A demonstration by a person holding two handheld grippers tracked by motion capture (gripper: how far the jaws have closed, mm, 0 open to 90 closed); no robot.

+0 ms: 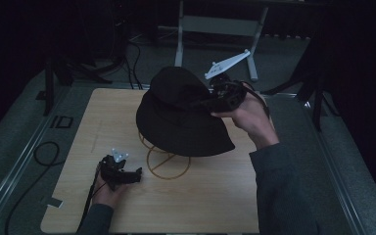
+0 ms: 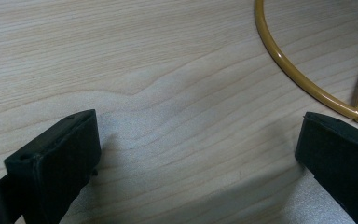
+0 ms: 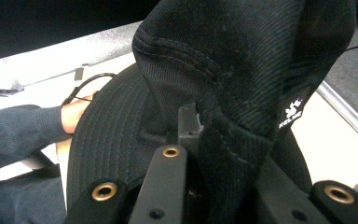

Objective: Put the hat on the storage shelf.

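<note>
Pinched in the jaws of the right gripper (image 3: pixel 200 140): a fold of black hat (image 3: pixel 242 70) fabric, bunched between the fingers (image 3: pixel 161 186) in the right gripper view and rising above them, ribbed and stitched. Small white-lettered label (image 3: pixel 292 112) on the cloth just right of the fingers and above them. Brim rows of stitching spread to the left of the fingers, with a dark sleeve (image 3: pixel 18 130) farther off beyond that.

From the high view: right gripper (image 1: pixel 214 100) gripped by the right hand (image 1: pixel 247 115), clamped on the hat (image 1: pixel 181 112) at the crown's right side, grey three-cornered plate (image 1: pixel 227 63) slanting up behind. Hat draped over a yellow wire stand (image 1: pixel 166 164), brim hanging ahead of and below the fingers; ring base of the stand resting on the wooden table (image 1: pixel 210 196), showing under the brim's near edge.

Left gripper (image 1: pixel 127 175) low on the table, held in the left hand (image 1: pixel 105 192), well apart from the hat, jaws pointing toward the stand's ring. In the left gripper view: both fingers (image 2: pixel 56 163) spread wide, nothing but bare table (image 2: pixel 168 93) grain between them. Yellow ring of the stand (image 2: pixel 303 79) curving just beyond the right-hand finger, a straight spoke meeting the ring near that fingertip; touching or not, cannot tell.
</note>
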